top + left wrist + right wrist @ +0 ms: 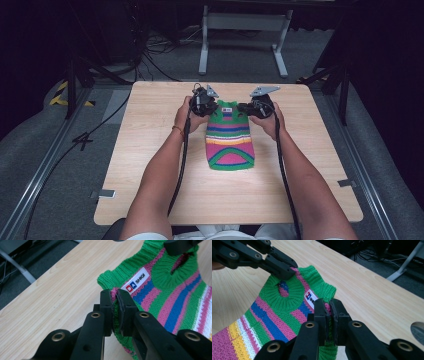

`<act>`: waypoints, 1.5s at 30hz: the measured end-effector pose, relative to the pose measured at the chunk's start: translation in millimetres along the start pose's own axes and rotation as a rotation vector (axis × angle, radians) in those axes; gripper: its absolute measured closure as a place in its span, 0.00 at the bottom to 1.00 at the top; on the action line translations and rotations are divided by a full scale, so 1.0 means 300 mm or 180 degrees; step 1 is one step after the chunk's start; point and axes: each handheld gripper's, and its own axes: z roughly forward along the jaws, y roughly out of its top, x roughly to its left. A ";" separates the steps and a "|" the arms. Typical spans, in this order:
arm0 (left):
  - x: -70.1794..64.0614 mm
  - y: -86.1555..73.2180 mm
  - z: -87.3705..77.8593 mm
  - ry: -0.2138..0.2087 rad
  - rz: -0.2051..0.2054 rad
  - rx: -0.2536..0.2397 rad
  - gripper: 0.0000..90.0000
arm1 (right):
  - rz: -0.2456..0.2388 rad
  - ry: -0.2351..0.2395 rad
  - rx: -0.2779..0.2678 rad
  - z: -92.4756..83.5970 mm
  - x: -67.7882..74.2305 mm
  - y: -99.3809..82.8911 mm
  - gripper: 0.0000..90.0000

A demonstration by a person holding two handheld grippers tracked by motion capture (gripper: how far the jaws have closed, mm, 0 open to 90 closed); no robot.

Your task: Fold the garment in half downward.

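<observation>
We see no container on the table (150, 165), just a small striped knit sweater (230, 142) lying flat between our two grippers. Our left gripper (114, 305) is clenched on the sweater's green edge, jaws pinching the knit just left of the collar. Our right gripper (329, 315) bites the opposite corner the same way, knit squeezed between its jaws. Just ahead of the left jaws a white label (136, 281) reads "SHIQI", beside red and blue squares.
</observation>
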 end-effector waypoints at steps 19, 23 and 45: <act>-0.094 -0.067 -0.109 0.0018 0.0396 -0.0334 0.93 | -0.0363 0.0217 -0.0216 -0.100 0.074 -0.020 0.94; -0.124 -0.095 -0.124 -0.0061 0.0491 -0.0357 0.93 | -0.0370 0.0303 -0.0254 -0.119 0.097 -0.057 0.94; -0.241 -0.273 -0.175 -0.0696 0.1001 -0.0289 0.93 | -0.0718 0.0980 0.0071 -0.217 0.271 -0.233 0.93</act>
